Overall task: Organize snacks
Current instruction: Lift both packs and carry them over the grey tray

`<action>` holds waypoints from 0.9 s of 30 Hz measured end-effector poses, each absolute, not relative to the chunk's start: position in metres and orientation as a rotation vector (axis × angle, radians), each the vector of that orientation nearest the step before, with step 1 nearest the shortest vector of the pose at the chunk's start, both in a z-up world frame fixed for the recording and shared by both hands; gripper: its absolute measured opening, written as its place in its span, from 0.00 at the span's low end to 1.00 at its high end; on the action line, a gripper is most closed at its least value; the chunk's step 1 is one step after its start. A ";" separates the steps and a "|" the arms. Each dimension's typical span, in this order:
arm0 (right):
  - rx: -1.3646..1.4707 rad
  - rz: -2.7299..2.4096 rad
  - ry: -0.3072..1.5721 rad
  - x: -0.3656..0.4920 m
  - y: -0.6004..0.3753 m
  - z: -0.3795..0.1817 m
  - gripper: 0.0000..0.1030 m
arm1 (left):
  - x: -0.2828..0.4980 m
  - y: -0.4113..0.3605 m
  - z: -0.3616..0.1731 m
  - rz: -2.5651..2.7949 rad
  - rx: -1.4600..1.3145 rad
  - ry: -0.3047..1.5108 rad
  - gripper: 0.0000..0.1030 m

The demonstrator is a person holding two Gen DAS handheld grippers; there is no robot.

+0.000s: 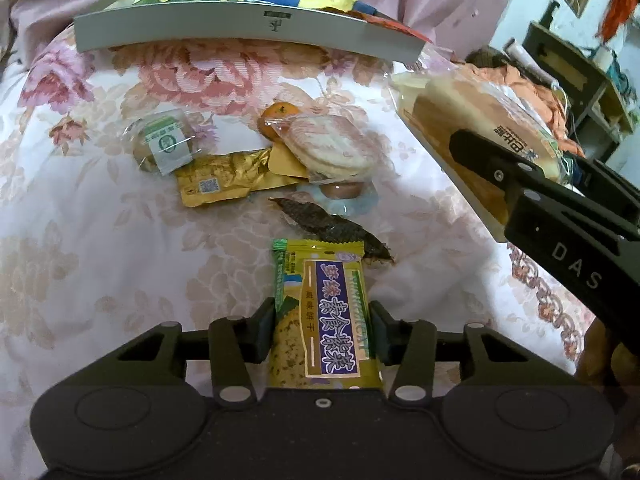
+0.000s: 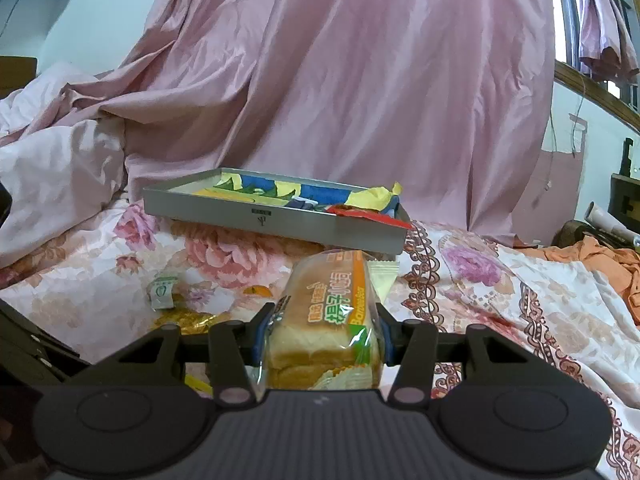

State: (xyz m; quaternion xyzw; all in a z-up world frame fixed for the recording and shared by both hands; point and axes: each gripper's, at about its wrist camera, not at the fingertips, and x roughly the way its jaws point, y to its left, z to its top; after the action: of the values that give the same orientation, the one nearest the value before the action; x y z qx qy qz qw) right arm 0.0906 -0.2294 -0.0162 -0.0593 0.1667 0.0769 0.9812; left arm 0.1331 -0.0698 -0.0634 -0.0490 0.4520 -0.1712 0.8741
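Observation:
A yellow cracker packet with a purple label lies on the flowered bedspread. My left gripper is shut on it, a pad against each long side. My right gripper is shut on a wrapped bread loaf and holds it above the bed. In the left wrist view the loaf hangs at the right, with one black finger across it. A grey tray at the back holds yellow, blue and red wrappers.
Loose snacks lie between the packet and the tray: a green-labelled pastry, a gold packet, bagged rice crackers, an orange, a jelly cup, a dark seaweed strip. A pink curtain hangs behind.

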 end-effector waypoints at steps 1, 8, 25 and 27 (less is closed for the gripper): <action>-0.121 0.157 0.331 0.090 -0.229 -0.015 0.53 | 0.132 -0.068 -0.062 -0.354 -0.118 0.939 0.48; -0.130 0.174 0.292 0.087 -0.226 -0.010 0.53 | 0.119 -0.055 -0.049 -0.311 -0.200 0.870 0.48; -0.147 0.202 0.131 0.120 -0.231 0.020 0.53 | 0.168 -0.042 0.039 -0.234 -0.249 0.612 0.48; -0.147 0.208 0.106 0.134 -0.233 0.025 0.53 | 0.180 -0.043 0.050 -0.224 -0.243 0.582 0.48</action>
State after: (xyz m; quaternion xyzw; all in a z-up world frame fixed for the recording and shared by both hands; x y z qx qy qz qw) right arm 0.1336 -0.2334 0.0245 -0.0735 0.0529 0.1035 0.9905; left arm 0.1804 -0.0427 0.0498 -0.1193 0.2854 -0.1101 0.9446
